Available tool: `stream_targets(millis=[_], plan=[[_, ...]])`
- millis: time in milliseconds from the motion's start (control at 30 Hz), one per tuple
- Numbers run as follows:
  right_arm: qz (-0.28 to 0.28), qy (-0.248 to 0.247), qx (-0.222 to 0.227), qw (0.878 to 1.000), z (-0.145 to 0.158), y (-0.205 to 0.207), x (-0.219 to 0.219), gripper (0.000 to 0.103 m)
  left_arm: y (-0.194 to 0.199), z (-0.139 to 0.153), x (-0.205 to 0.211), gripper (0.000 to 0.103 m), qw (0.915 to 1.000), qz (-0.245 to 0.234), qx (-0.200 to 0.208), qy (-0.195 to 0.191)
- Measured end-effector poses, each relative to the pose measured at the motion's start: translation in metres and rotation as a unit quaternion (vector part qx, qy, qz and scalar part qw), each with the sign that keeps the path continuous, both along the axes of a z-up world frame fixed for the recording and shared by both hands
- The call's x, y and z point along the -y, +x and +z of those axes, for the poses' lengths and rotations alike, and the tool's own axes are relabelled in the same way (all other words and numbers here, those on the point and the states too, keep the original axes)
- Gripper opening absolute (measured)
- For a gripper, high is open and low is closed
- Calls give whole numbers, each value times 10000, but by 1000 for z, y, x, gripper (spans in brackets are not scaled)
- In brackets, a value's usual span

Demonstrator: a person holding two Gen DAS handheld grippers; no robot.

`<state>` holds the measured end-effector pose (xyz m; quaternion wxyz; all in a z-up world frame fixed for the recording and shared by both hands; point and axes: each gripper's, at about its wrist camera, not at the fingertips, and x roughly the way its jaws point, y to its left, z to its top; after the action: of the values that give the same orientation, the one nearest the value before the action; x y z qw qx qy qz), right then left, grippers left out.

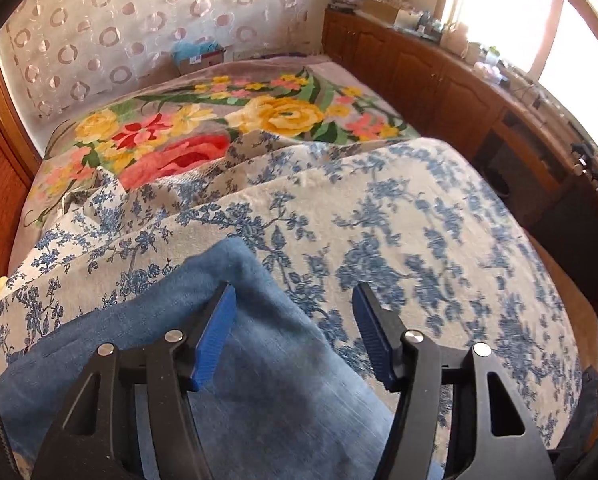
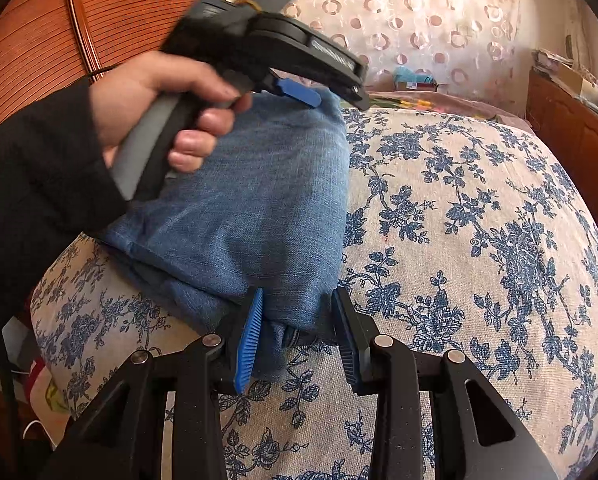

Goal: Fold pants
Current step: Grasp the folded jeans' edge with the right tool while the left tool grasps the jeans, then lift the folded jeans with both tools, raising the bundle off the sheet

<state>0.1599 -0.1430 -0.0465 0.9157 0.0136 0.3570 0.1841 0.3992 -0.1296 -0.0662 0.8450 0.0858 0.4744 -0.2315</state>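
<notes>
left wrist: steep, close | right wrist: close | shared: pants

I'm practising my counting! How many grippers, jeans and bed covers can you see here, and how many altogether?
Grippers: 2 (left gripper, right gripper)
Jeans: 1
Bed covers: 2 (blue-print cover, flowery blanket)
Total: 5
</notes>
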Motion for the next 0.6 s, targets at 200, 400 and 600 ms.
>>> stream_targets(millis=[200,400,600], plan=[[11,14,2,10000,0,1,2,36,7,-16,14,62,9982,46,-29,591],[46,75,-65,9999,0,4,4,36,2,-20,22,40,9915,35,235,1279],[183,151,57,9997,5,3,5,18,5,-12,1,21,9944,31,160,1039]])
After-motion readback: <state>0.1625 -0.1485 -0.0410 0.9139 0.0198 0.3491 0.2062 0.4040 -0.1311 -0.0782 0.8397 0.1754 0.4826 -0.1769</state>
